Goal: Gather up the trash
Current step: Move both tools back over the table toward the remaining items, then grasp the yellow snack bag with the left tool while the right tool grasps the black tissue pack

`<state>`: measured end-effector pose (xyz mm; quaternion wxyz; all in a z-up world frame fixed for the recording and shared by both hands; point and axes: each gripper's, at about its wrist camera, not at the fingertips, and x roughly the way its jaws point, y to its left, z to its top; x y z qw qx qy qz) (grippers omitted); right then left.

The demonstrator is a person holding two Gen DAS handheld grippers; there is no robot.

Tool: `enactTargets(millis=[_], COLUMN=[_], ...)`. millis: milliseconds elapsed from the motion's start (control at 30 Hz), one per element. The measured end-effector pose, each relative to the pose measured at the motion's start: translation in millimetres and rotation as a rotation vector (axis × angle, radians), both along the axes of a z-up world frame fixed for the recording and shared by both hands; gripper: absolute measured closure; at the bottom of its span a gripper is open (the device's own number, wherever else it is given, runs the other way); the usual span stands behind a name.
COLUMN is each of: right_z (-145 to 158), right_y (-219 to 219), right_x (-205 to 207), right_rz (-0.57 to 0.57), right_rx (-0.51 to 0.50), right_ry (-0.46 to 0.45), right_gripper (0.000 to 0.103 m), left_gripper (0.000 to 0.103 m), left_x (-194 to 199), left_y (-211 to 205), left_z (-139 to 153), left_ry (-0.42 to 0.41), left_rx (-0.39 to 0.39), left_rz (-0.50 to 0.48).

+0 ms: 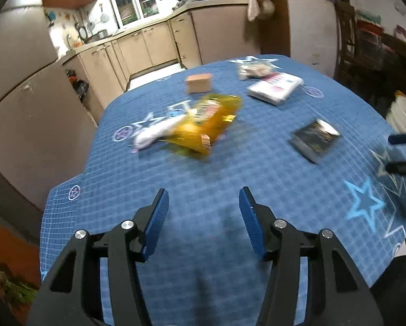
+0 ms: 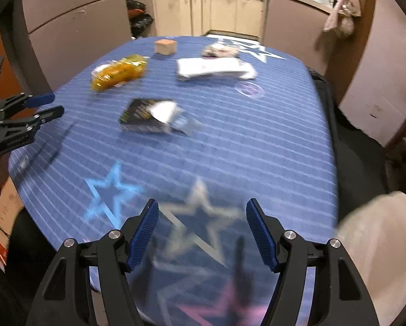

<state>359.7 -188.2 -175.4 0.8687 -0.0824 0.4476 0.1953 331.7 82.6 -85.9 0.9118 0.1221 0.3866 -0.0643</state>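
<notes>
Approaching the desk (image 1: 230, 168), both grippers — left gripper (image 1: 204, 203), right gripper (image 2: 201, 214) — gaping and empty; next I line up on the yellow wrapper (image 1: 203, 127).

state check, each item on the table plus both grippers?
left gripper: open, empty
right gripper: open, empty
yellow bag: crumpled, lying on cloth
white wrapper: beside yellow bag, touching it
black packet: flat, torn open
white pack: flat
cardboard box: upright, closed
clear bag: crumpled, far end
</notes>
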Motion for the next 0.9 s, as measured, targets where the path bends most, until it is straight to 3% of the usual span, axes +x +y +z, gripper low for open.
enactTargets(millis=[133, 333, 467, 600, 733, 900], right_z=[-2.3, -9.6, -14.0, -14.6, -15.8, -13.6], right_y=[29.5, 60.2, 67.9, 75.7, 81.5, 80.6], right_x=[22.5, 50.7, 63.5, 72.4, 76.3, 78.2], right_rz=[-0.028, -0.034, -0.050, -0.041, -0.024, -0.009], right_rx=[0.061, 0.043, 0.052, 0.054, 0.031, 0.038], right_ry=[-0.002, -0.009, -0.013, -0.044, -0.066, -0.075], right_gripper=[0.014, 0.014, 0.014, 0.014, 0.014, 0.026], left_gripper=[0.041, 0.040, 0.040, 0.040, 0.040, 0.040], left_x=[22.9, 61.6, 74.2, 103.3, 117.7, 126.8], left_y=[22.1, 42.3, 18.0, -0.2, -10.7, -26.6], left_z=[4.4, 1.5, -7.9, -24.6, -26.2, -25.8], left_ry=[0.010, 0.051, 0.071, 0.097, 0.090, 0.085], left_rx=[-0.079, -0.196, -0.166, -0.080, -0.054, -0.018], left_rz=[-0.106, -0.189, -0.295, -0.269, -0.281, -0.298])
